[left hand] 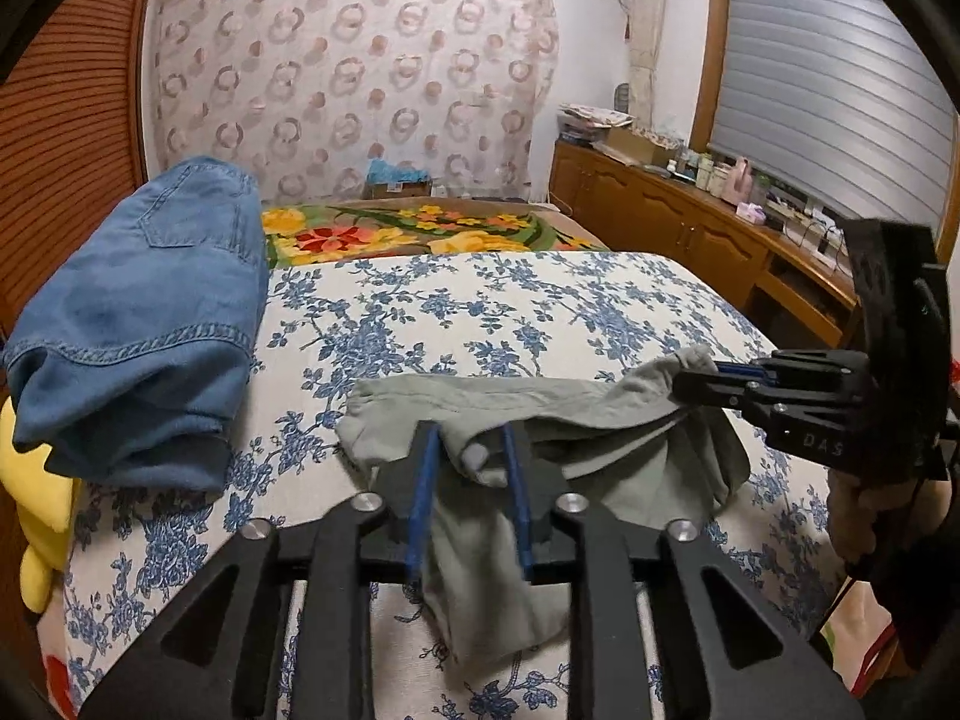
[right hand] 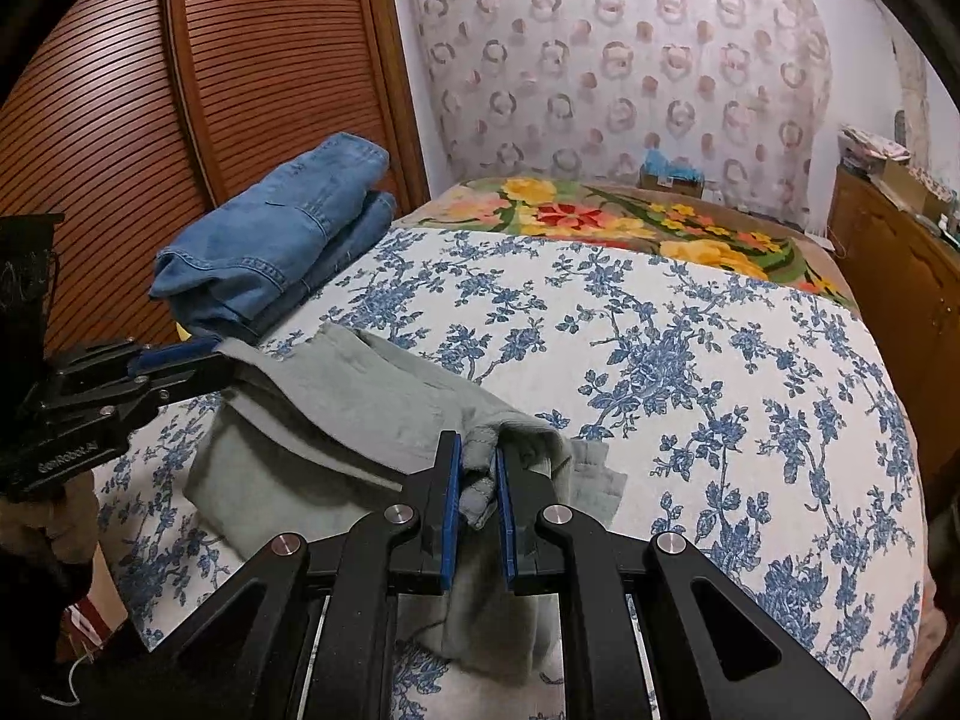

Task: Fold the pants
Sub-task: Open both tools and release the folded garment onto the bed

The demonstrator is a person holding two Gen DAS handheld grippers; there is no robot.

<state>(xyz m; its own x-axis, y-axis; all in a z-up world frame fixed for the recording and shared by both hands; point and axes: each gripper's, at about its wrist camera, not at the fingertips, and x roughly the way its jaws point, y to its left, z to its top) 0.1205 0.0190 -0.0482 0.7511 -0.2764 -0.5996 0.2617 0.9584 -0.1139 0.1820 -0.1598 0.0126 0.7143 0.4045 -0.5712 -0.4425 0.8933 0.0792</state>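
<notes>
Your left hand-held gripper (left hand: 468, 450) and right hand-held gripper (right hand: 478, 468) each pinch the grey pants (right hand: 360, 396) over the bed (right hand: 690, 360), beside folded jeans (left hand: 138, 312).

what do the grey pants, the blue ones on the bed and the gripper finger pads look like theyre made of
Grey pants: soft matte knit, likely cotton jersey or fleece; they drape limply and bunch thickly in both grippers.
Blue pants: denim, judging by the faded weave, contrast seam stitching and patch pocket.
Finger pads: matte blue rubber or plastic strips on black fingers; which one cannot be told.
</notes>
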